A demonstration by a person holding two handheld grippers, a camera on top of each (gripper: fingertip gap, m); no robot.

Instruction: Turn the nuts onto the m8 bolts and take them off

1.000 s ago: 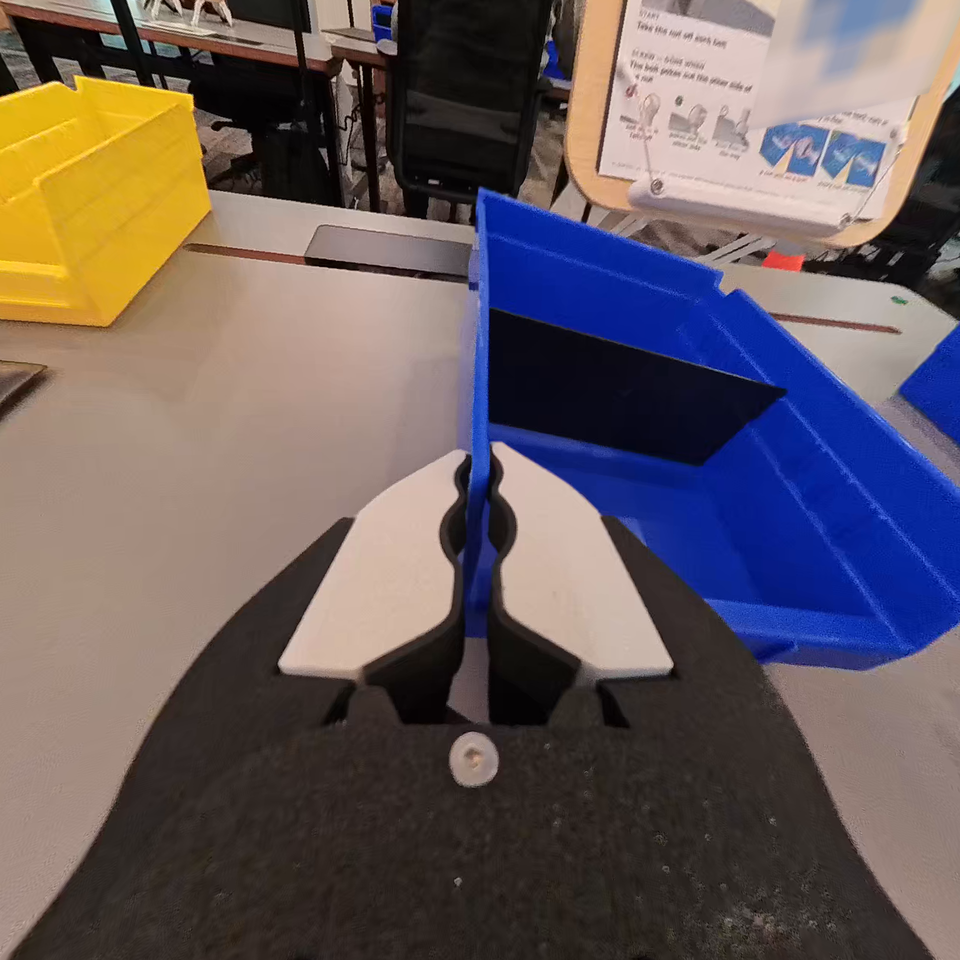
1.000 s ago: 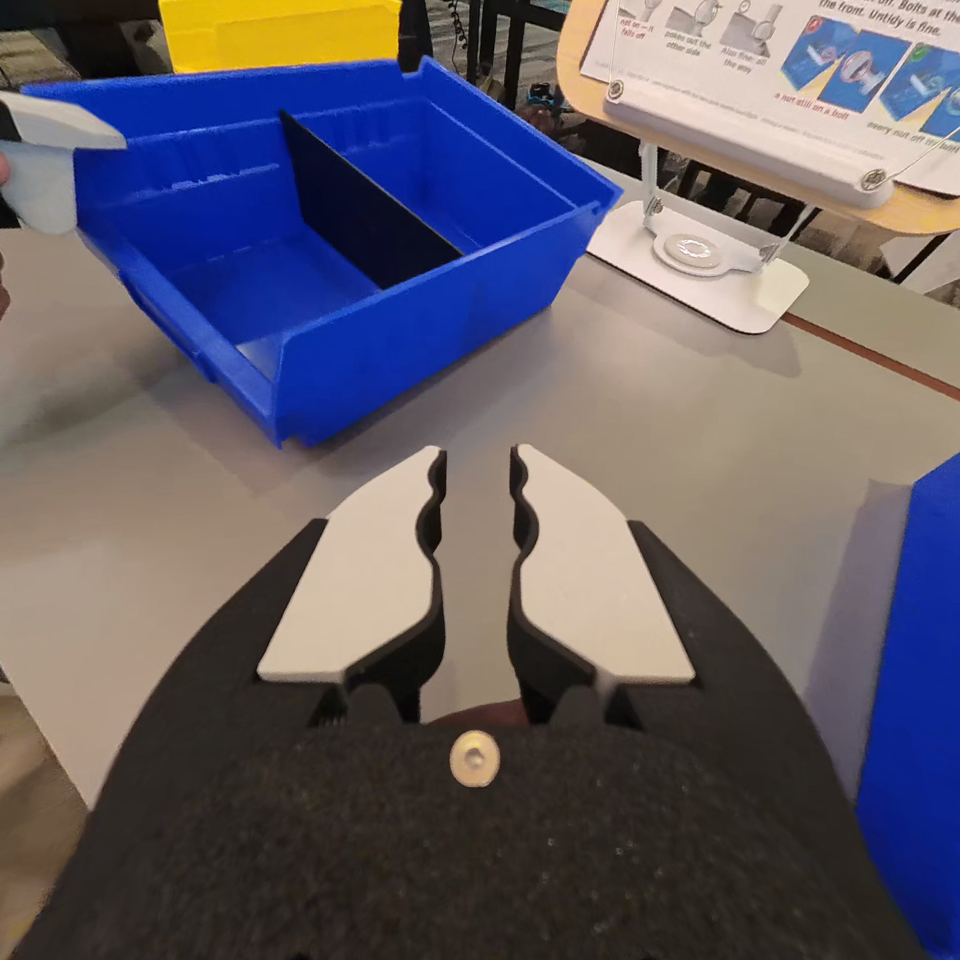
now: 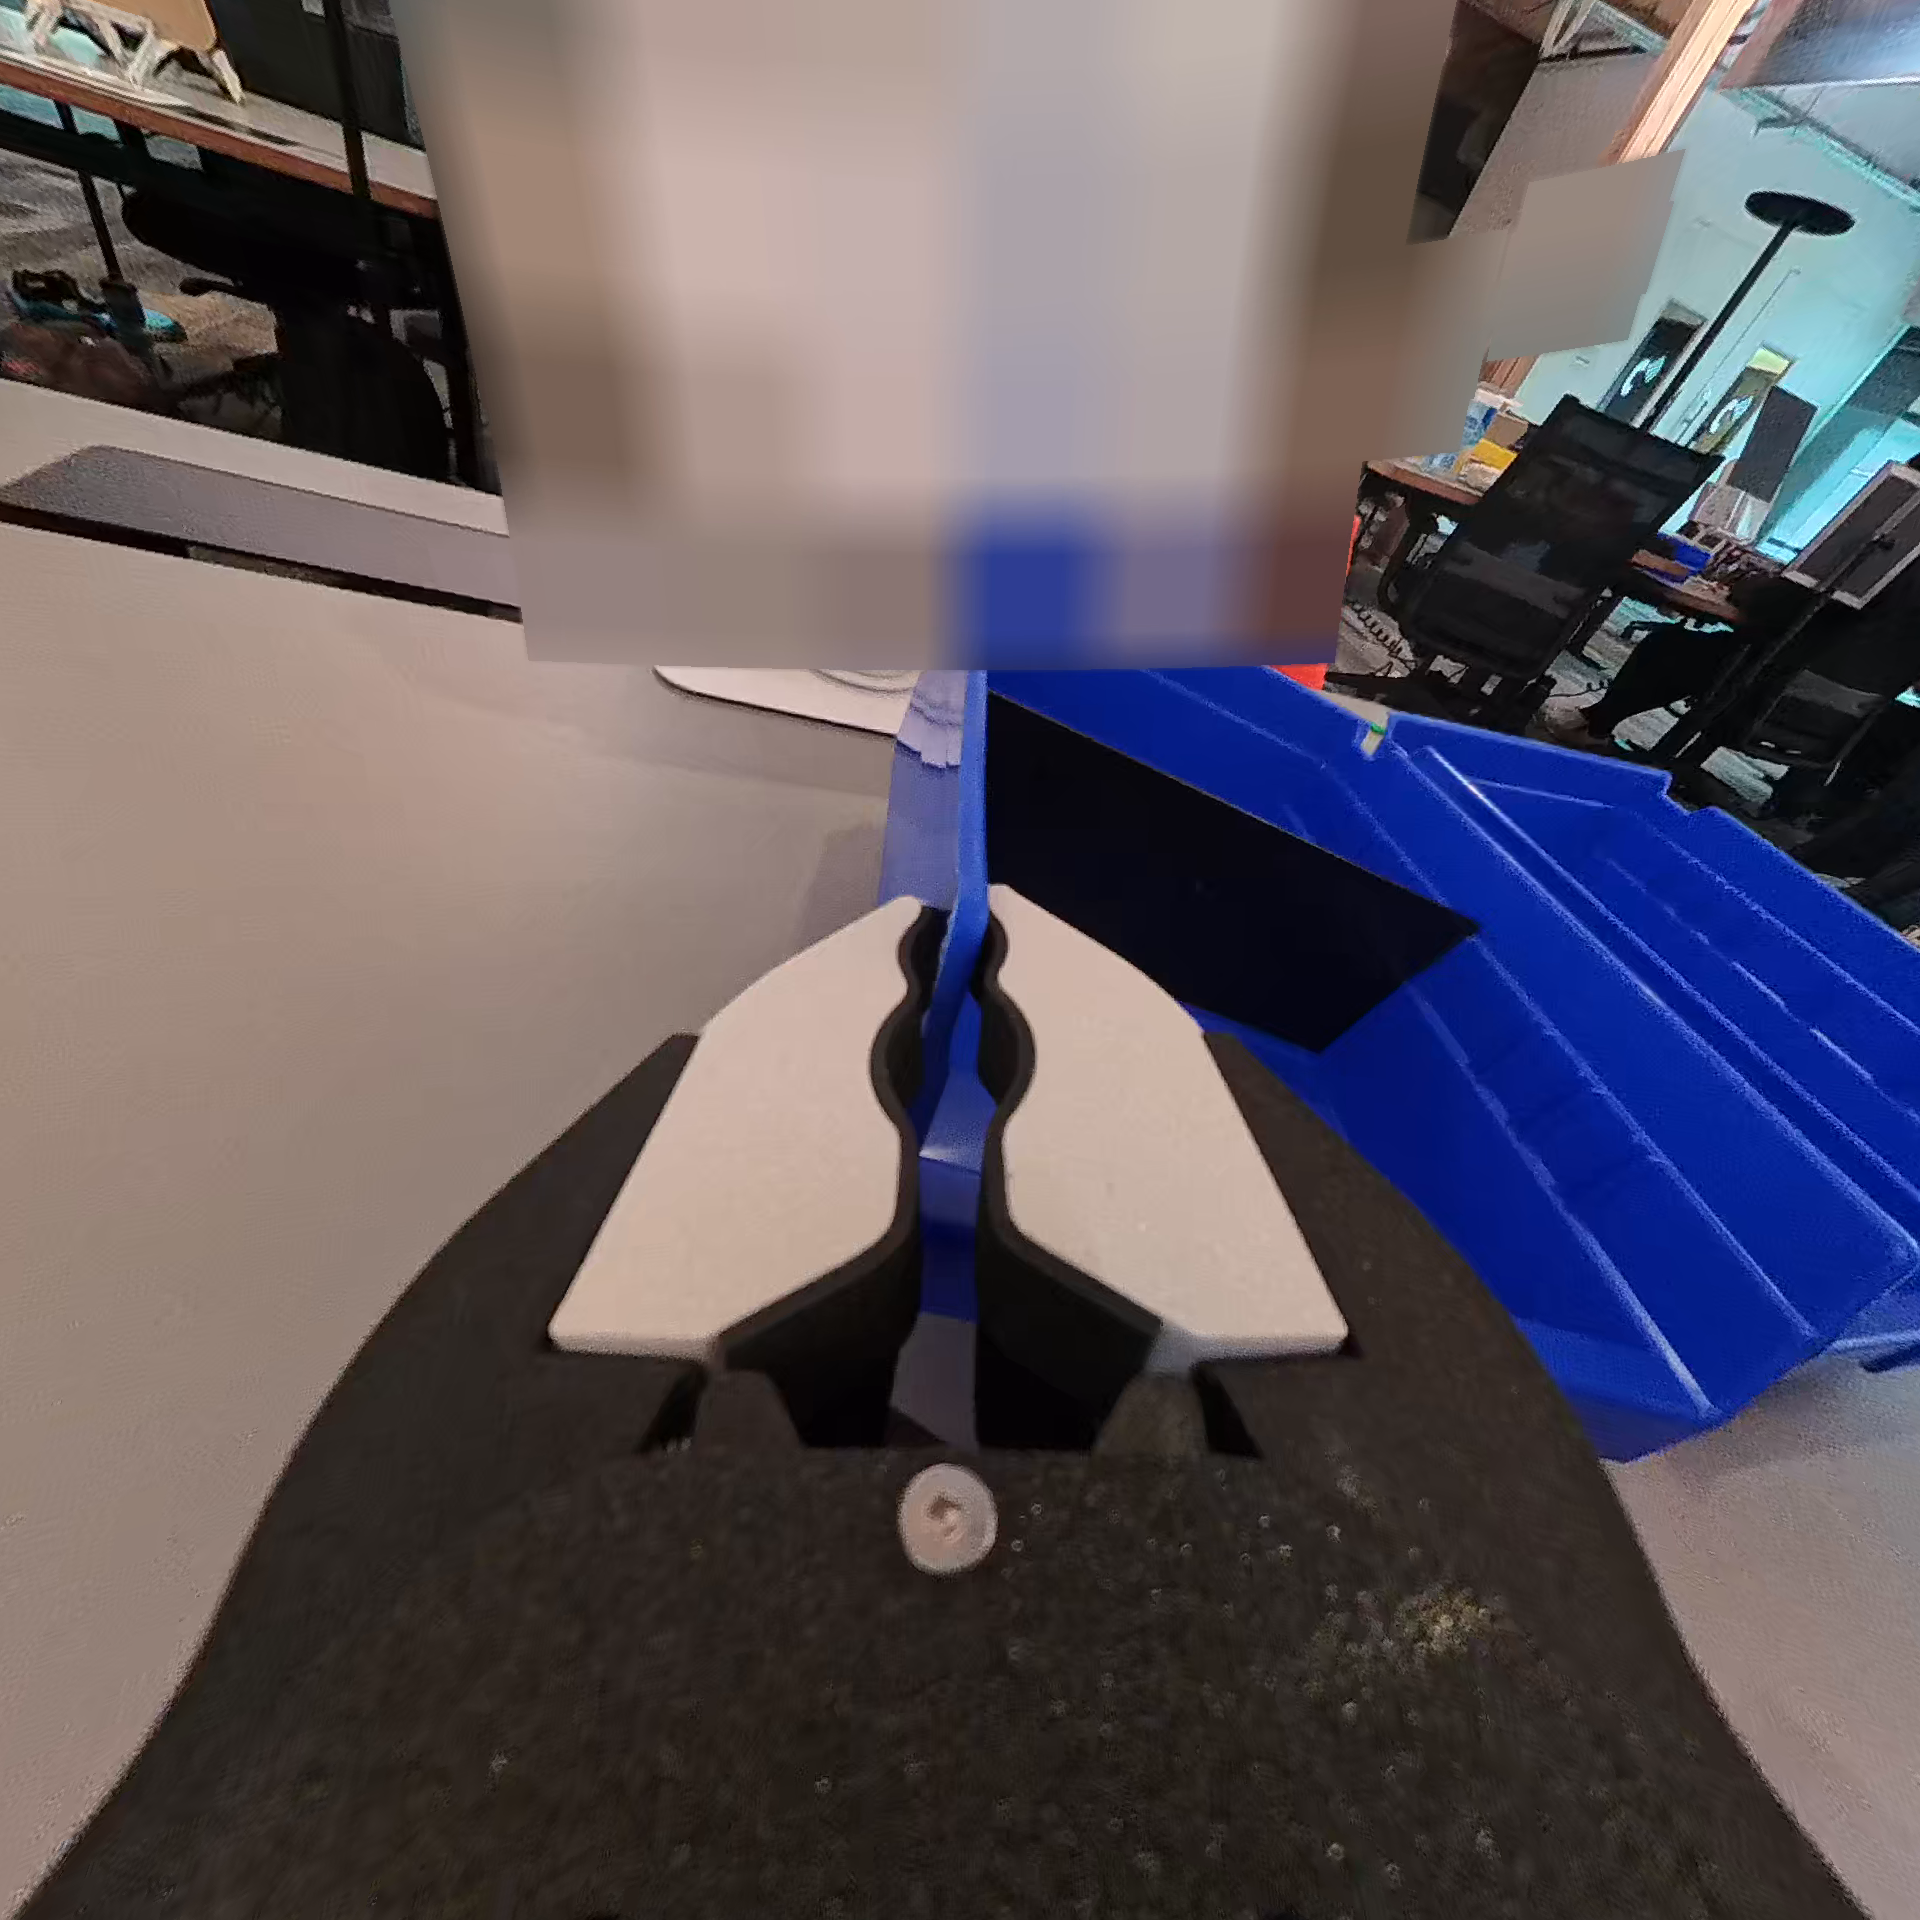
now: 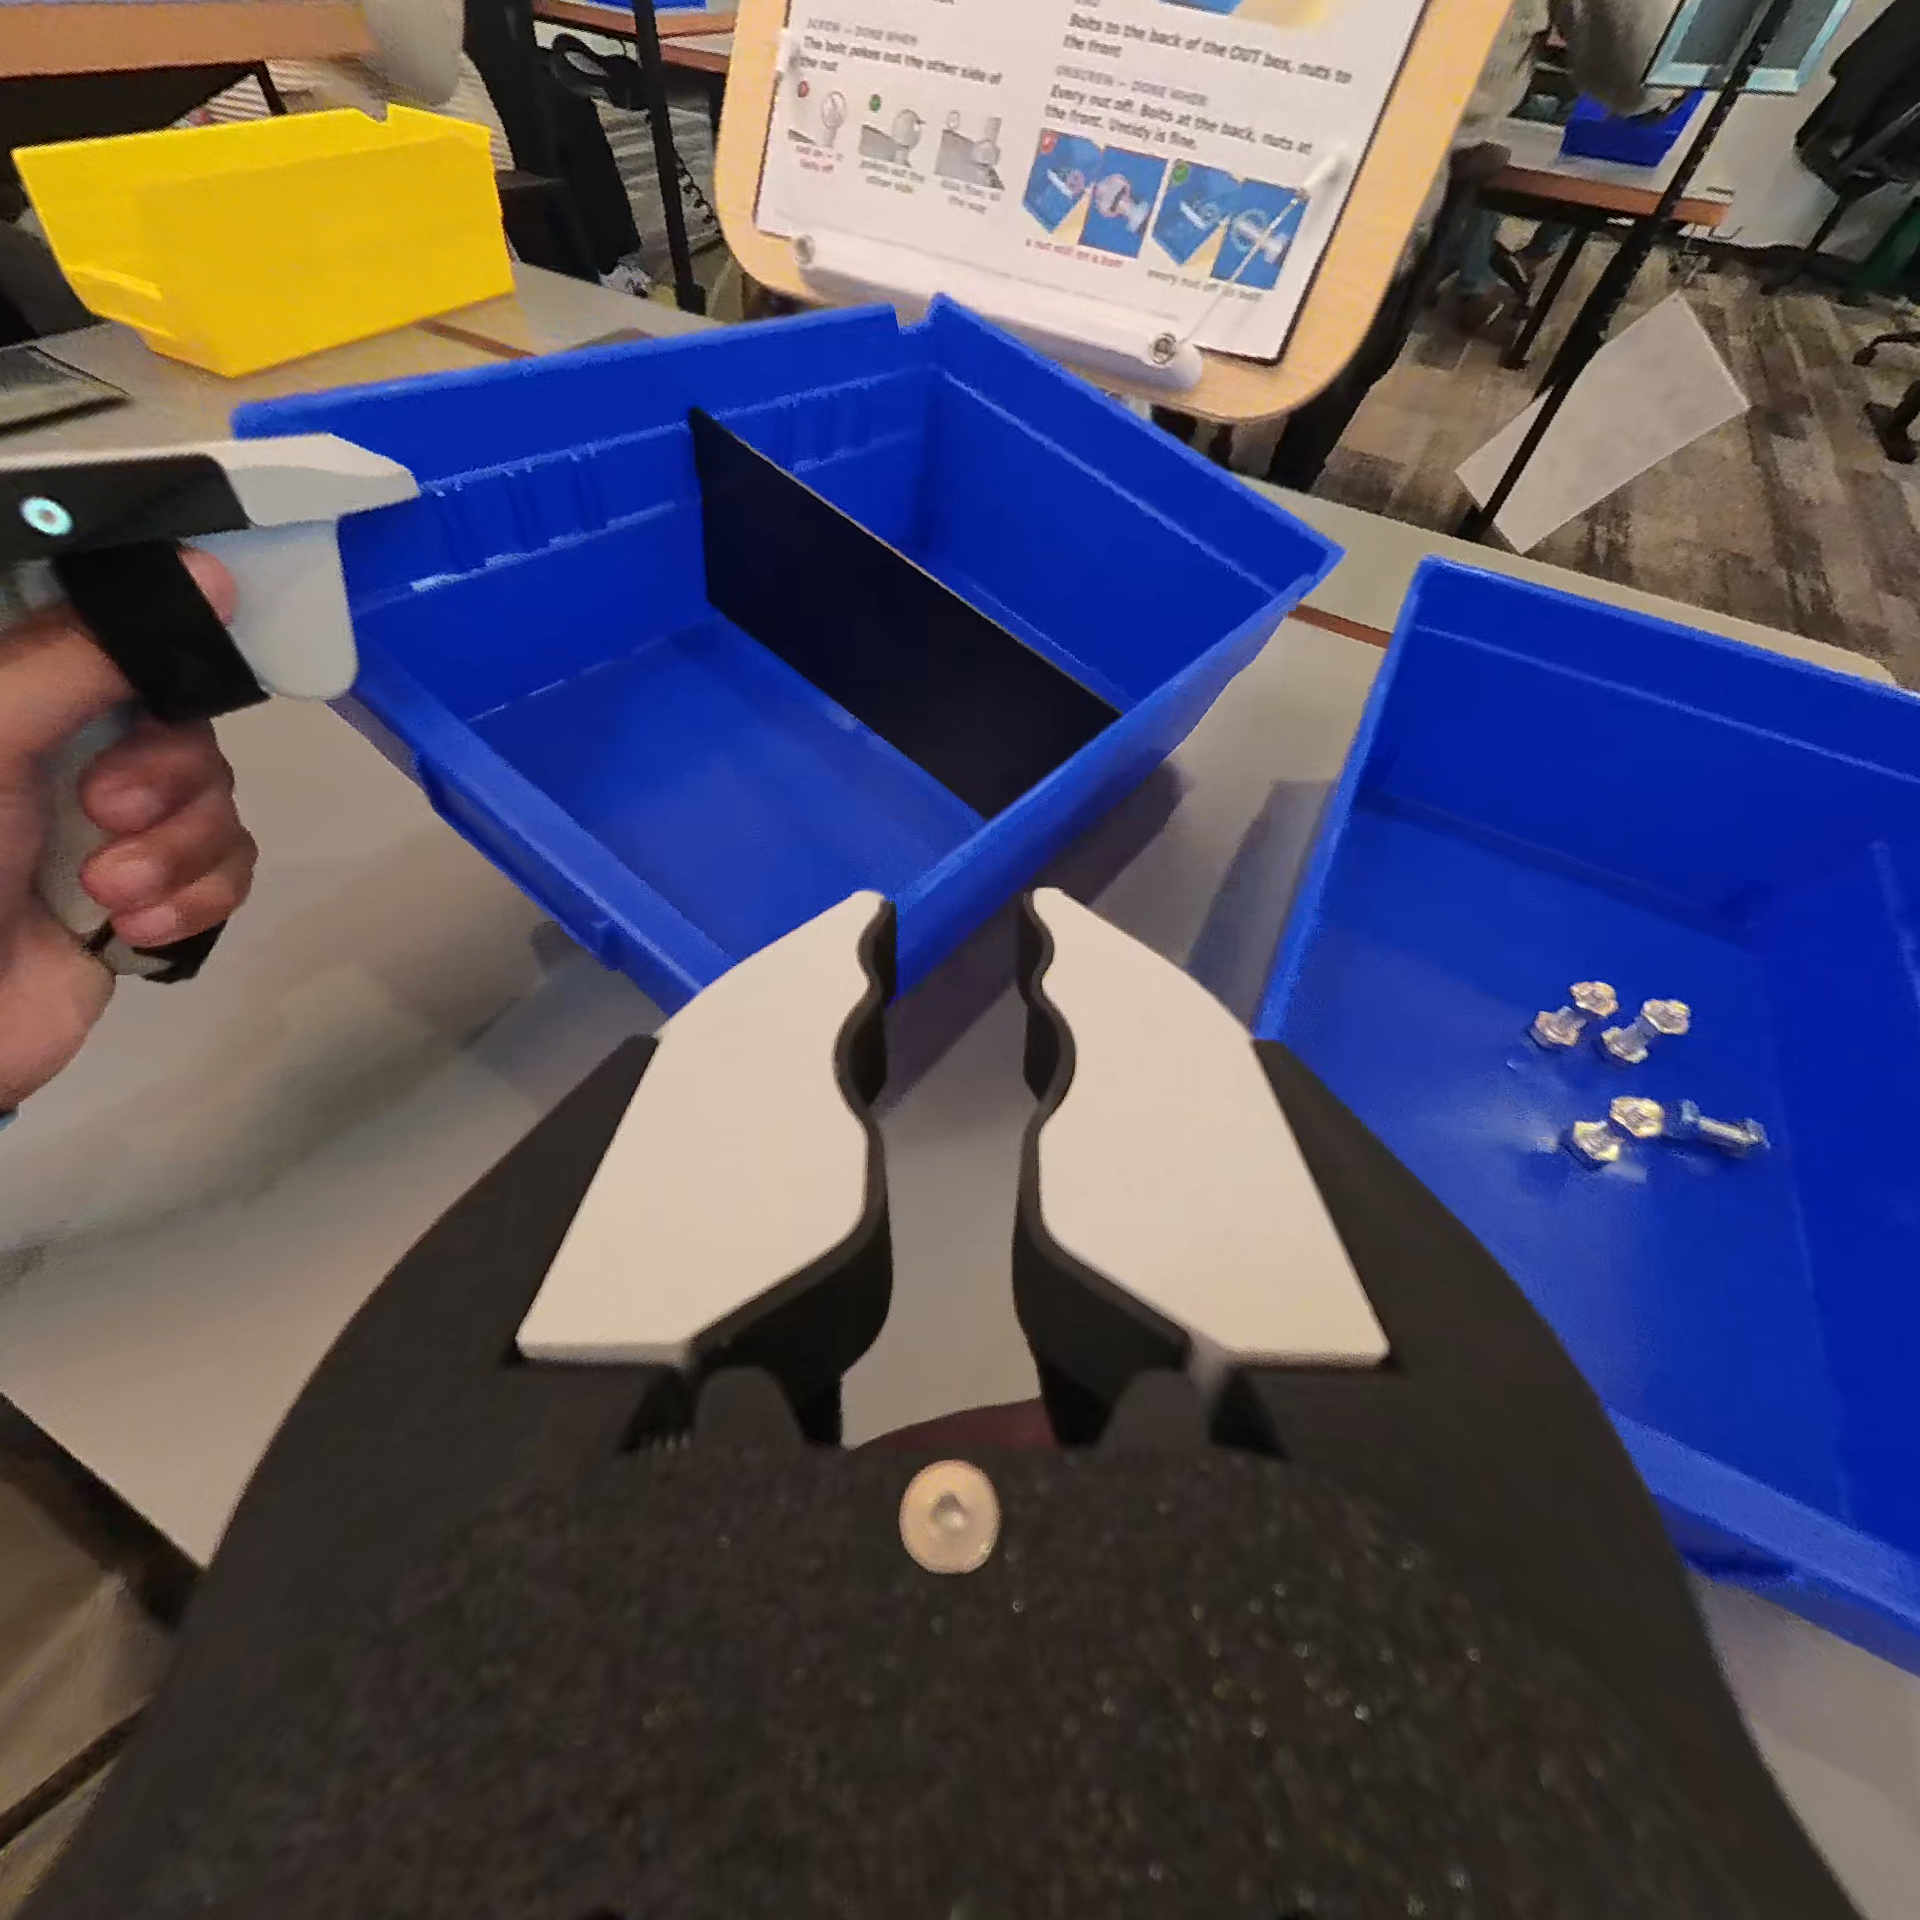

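Observation:
My left gripper [image 3: 956, 925] is shut on the left side wall of a blue bin [image 3: 1558, 1195] that has a black divider [image 3: 1195, 904]. The bin looks tilted. In the right wrist view a hand [image 4: 125, 831] holds the left gripper [image 4: 358, 561] on that bin's [image 4: 707, 790] rim; both compartments are empty. My right gripper [image 4: 956, 914] is open and empty, hovering over the table just before the bin's near corner. Several small silver bolts with nuts [image 4: 1631, 1070] lie in a second blue bin [image 4: 1558, 707] to the right.
A yellow bin [image 4: 281, 229] stands at the back left. An instruction board [image 4: 1039, 156] on a stand rises behind the divided bin. The second blue bin [image 3: 1714, 935] sits close against the divided bin's right side. Grey table [image 3: 364, 935] lies left of the bin. My right fingertips sit around 25 cm from my left ones.
The left gripper keeps its grip on the bin wall and has swung with the bin. The right gripper has pulled back and turned, so the second bin with bolts now shows.

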